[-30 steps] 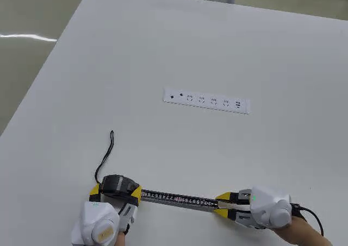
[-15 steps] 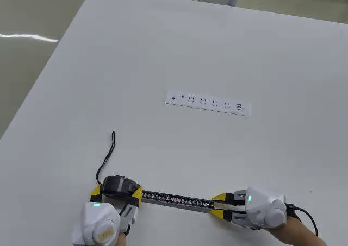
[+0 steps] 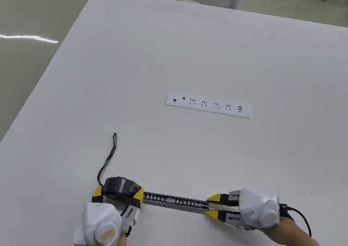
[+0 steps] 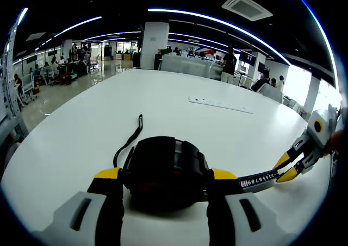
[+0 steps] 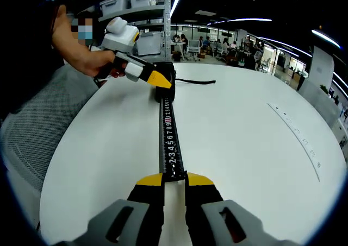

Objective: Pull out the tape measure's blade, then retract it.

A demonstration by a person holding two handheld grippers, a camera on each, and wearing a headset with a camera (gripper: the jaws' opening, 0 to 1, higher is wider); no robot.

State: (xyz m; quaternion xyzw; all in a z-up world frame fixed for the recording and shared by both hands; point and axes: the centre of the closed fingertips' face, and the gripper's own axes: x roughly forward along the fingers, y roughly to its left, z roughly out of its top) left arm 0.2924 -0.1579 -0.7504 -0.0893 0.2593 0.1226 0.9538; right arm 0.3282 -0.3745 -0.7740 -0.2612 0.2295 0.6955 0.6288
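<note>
The black tape measure case (image 3: 120, 186) (image 4: 166, 170) rests on the white table near its front edge, held between the yellow-tipped jaws of my left gripper (image 3: 117, 194) (image 4: 166, 175). Its numbered blade (image 3: 174, 200) (image 5: 169, 143) stretches to the right across the table to my right gripper (image 3: 213, 203) (image 5: 174, 179), which is shut on the blade's end. A black wrist strap (image 3: 107, 158) (image 4: 129, 138) trails from the case toward the table's middle. In the right gripper view the case (image 5: 165, 77) lies far along the blade.
A white power strip (image 3: 208, 104) (image 4: 220, 103) lies mid-table, beyond the tape. The table's left edge (image 3: 49, 67) drops to a pale floor. In the right gripper view the person's grey sleeve (image 5: 49, 121) is at left.
The right gripper has moved left toward the case with the blade's end in it, so the exposed blade is shorter. The left gripper and case stay put.
</note>
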